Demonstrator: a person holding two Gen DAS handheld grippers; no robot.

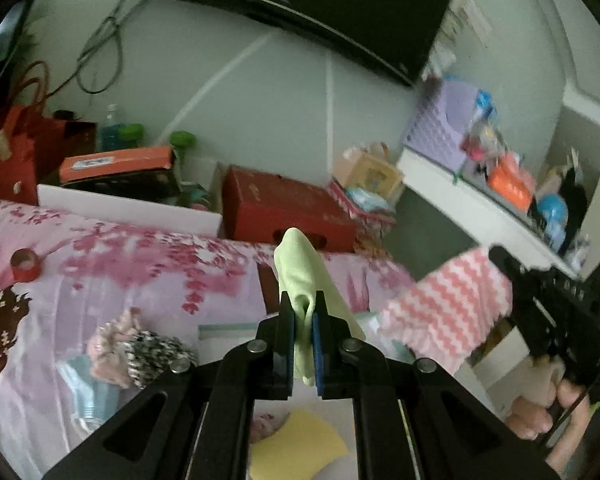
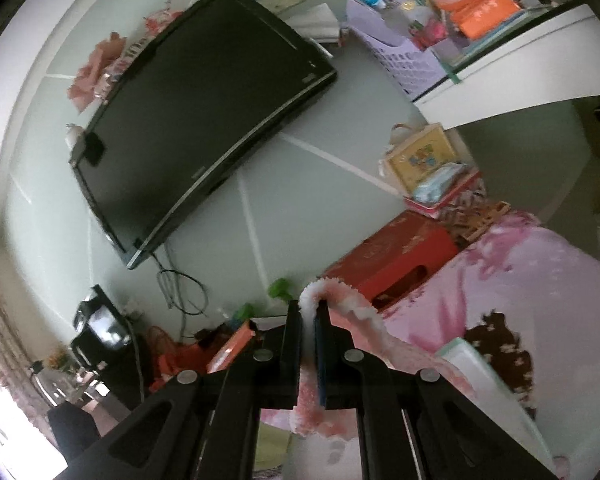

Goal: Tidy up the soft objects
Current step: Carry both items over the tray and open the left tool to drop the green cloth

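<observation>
Left gripper (image 1: 303, 316) pinches green cloth (image 1: 300, 276); right gripper (image 2: 309, 320) probably pink towel (image 2: 340, 304).

Pink floral bed (image 1: 148, 264) carries a red tape roll (image 1: 25, 264) and knitted scrunchies (image 1: 140, 348)

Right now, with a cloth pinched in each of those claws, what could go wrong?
1. The left gripper pinches only a fold of the green cloth; it might slip out.
2. The pink cloth in the right gripper dangles loosely and could snag the red box.
3. Both views are blurred, so aiming a drop looks harder.
</observation>
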